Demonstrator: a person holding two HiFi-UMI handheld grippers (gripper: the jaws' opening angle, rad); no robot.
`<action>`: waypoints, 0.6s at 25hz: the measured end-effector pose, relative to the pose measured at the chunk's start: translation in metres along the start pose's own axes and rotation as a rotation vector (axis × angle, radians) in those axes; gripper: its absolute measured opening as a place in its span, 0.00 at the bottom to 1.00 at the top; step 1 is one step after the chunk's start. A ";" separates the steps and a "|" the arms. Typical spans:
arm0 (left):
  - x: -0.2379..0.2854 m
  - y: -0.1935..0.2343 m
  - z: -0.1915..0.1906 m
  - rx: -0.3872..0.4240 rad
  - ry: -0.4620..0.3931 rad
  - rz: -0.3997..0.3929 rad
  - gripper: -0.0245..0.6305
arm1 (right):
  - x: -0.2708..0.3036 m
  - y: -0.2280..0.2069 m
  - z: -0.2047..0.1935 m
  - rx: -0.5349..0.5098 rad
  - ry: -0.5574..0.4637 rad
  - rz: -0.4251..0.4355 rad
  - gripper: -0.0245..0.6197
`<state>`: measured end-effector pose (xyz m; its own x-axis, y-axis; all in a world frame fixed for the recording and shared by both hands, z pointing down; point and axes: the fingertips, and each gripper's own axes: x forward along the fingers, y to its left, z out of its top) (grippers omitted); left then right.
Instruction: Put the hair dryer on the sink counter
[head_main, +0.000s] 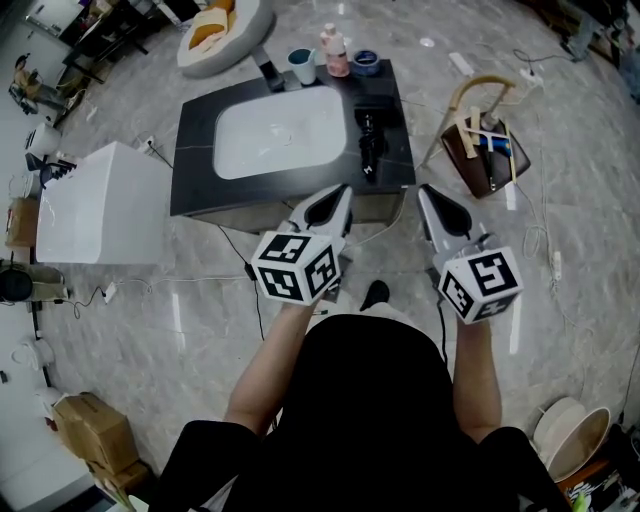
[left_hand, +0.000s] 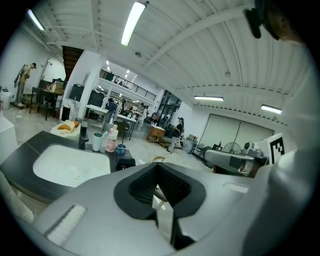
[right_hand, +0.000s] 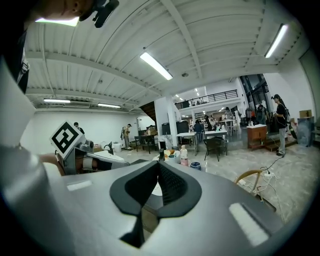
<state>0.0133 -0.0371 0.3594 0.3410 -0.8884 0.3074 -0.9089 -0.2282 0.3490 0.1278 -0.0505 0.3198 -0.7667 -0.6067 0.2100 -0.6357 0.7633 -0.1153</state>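
Dark grey rectangular table (head_main: 195, 165) with a white inset basin (head_main: 280, 133) sits upper centre in the head view.

The left hand-held gripper (head_main: 338, 195) and right hand-held gripper (head_main: 430, 195) are both off the table's 6 o'clock edge and clear of it. In each gripper's own view the jaws are pressed together with nothing between them.

The black plastic hair dryer (head_main: 370, 140) lies flat on the table at 3 o'clock of the basin, its long axis running 12 to 6. Judgement: it rests wholly on the table, so the placement looks done.

Handling (judgement):
- Rigid shell, fairly light, with the weight biased toward the motor barrel.
- Smooth plastic is likely to be slippery under the pads.
- Best hold is across the handle close to the barrel, jaws spanning the narrow width.
- I cannot tell which end is the handle, and no cord can be made out.

A teal cup (head_main: 302, 66), a pink bottle (head_main: 335, 52) and a small blue jar (head_main: 366, 62) stand along the table's 12 to 1 o'clock edge, apart from the dryer.
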 end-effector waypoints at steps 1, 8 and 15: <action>-0.003 -0.002 0.002 0.016 -0.008 -0.004 0.04 | -0.001 0.002 0.001 -0.006 0.000 0.003 0.05; -0.018 -0.012 0.018 0.121 -0.056 -0.016 0.03 | -0.004 0.011 0.008 -0.031 0.000 0.008 0.05; -0.020 -0.013 0.025 0.173 -0.073 -0.024 0.03 | -0.002 0.016 0.010 -0.033 -0.012 -0.013 0.05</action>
<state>0.0126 -0.0262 0.3269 0.3509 -0.9067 0.2338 -0.9304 -0.3095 0.1961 0.1186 -0.0393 0.3077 -0.7593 -0.6195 0.1993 -0.6426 0.7620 -0.0801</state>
